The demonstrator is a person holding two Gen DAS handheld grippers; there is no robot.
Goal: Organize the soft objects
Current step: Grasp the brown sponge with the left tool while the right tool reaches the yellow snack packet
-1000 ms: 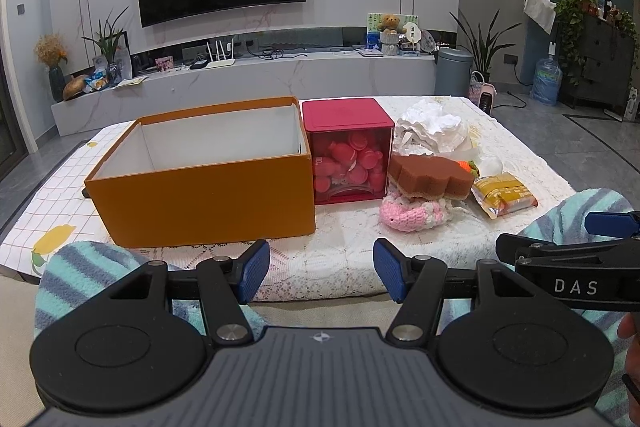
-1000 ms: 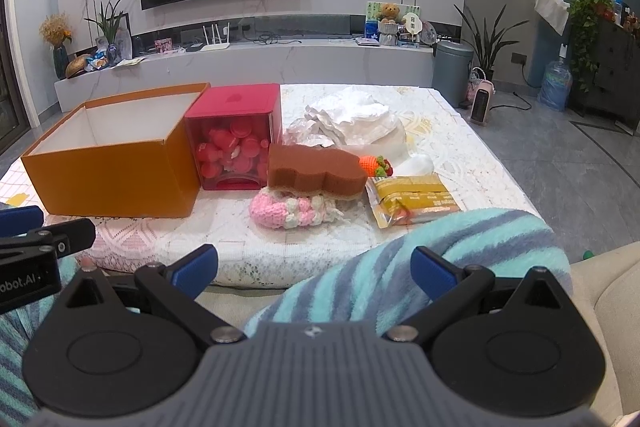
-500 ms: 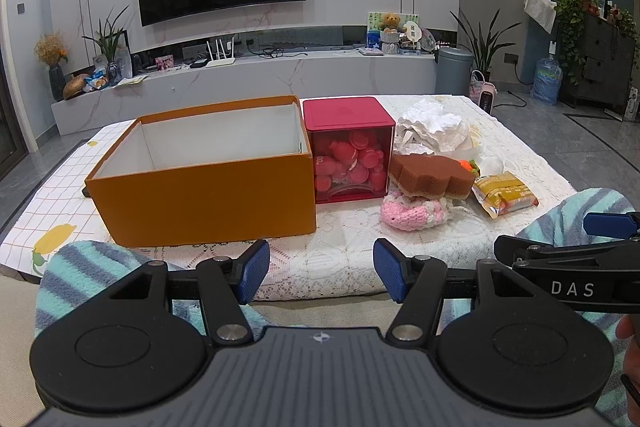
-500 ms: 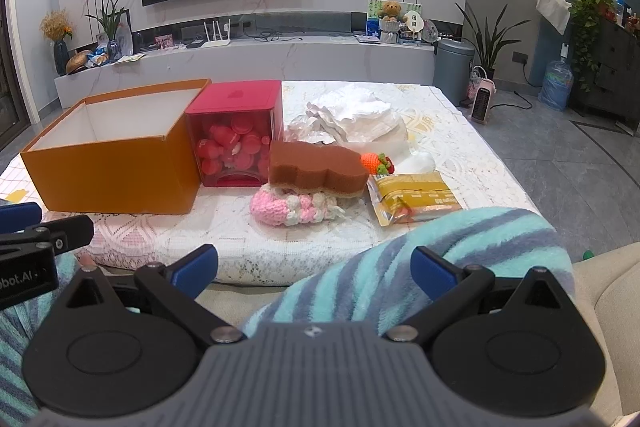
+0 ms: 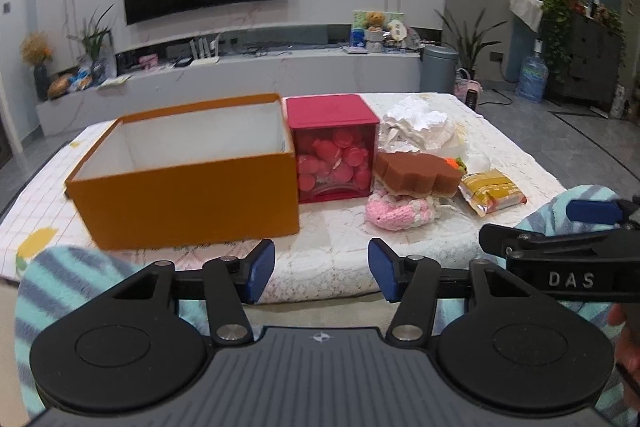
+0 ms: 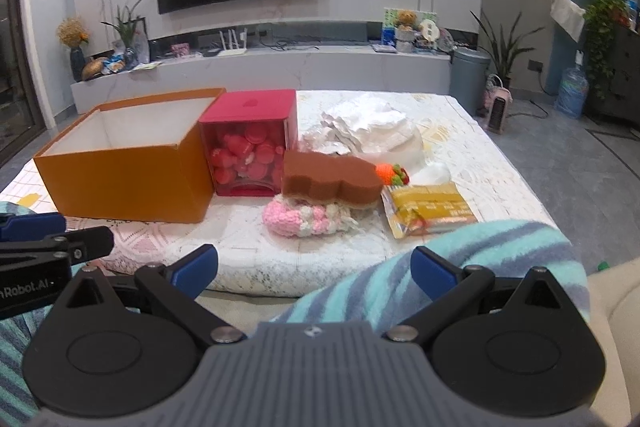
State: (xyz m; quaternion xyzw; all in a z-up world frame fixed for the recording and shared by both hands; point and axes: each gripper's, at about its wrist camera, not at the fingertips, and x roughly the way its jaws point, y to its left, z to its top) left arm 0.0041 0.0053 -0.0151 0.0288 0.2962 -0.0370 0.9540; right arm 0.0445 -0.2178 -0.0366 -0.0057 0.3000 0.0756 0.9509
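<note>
Here, one orange box [image 5: 188,183], one red cube [image 5: 334,147], one brown sponge [image 6: 330,181]

Orange box [image 5: 192,195] – brown sponge [image 5: 416,175] – pink/white knit [image 5: 396,213].

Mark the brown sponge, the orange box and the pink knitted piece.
brown sponge [image 6: 332,181]: right wrist view, on its front side face.
orange box [image 5: 192,201]: left wrist view, on its front wall.
pink knitted piece [image 6: 304,221]: right wrist view, on the front of it, below the sponge.
</note>
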